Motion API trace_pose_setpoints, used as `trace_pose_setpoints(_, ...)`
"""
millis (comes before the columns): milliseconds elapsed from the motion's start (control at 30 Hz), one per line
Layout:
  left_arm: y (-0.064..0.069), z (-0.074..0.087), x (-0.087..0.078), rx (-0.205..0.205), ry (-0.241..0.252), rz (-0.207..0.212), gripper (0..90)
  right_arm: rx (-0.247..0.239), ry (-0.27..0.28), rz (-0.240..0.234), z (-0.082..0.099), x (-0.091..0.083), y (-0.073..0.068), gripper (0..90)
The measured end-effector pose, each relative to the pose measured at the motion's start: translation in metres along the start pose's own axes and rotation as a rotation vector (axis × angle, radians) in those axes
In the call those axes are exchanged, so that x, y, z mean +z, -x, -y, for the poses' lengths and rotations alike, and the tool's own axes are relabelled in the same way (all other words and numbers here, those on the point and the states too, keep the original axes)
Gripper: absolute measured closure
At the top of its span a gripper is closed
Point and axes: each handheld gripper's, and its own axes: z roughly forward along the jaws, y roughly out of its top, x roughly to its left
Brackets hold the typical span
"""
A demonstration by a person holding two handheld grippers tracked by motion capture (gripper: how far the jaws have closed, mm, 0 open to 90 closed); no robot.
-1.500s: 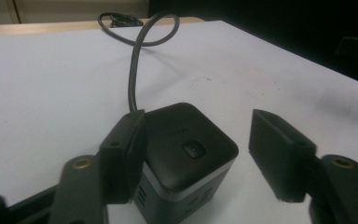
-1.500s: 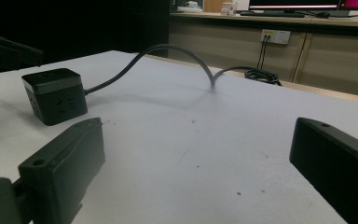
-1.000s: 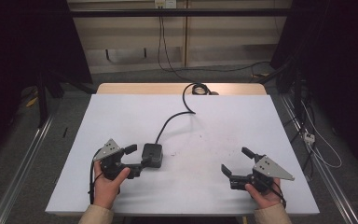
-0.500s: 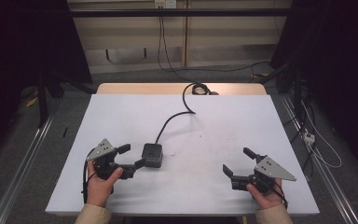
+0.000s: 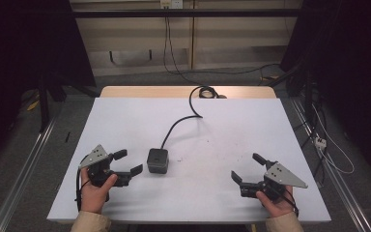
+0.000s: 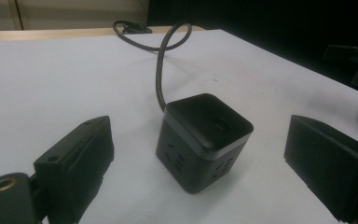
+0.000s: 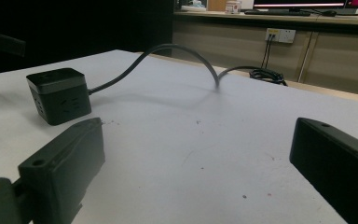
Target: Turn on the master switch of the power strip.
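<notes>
A black cube power socket [image 5: 157, 160] sits on the white table [image 5: 125, 121], its dark cable [image 5: 178, 123] curving away to the far edge. My left gripper [image 5: 128, 162] lies just left of the cube, a small gap apart. Its jaws have just been opening and stand open with nothing between them. In the left gripper view the cube [image 6: 203, 140] rests a little beyond the two black jaws. My right gripper [image 5: 246, 167] is open at the front right, well clear of the cube [image 7: 58, 93], and holds nothing.
The cable ends in a coil [image 5: 204, 92] at the table's far edge. Wall sockets with leads [image 7: 279, 35] are on the panel behind. The floor around the table is dark, with rails on both sides.
My left gripper has drawn back to the left, away from the cube it was closed around a second ago, and its jaws have spread. The cube and the right gripper have stayed put.
</notes>
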Motion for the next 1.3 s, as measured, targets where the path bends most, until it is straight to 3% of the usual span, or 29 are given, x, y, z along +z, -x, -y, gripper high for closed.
trace_pose_setpoints(1300,-0.016,0.009,-0.019,-0.010,-0.004,-0.016,5.0,0.000,0.001,0.004,0.000,-0.001,0.001,2.9)
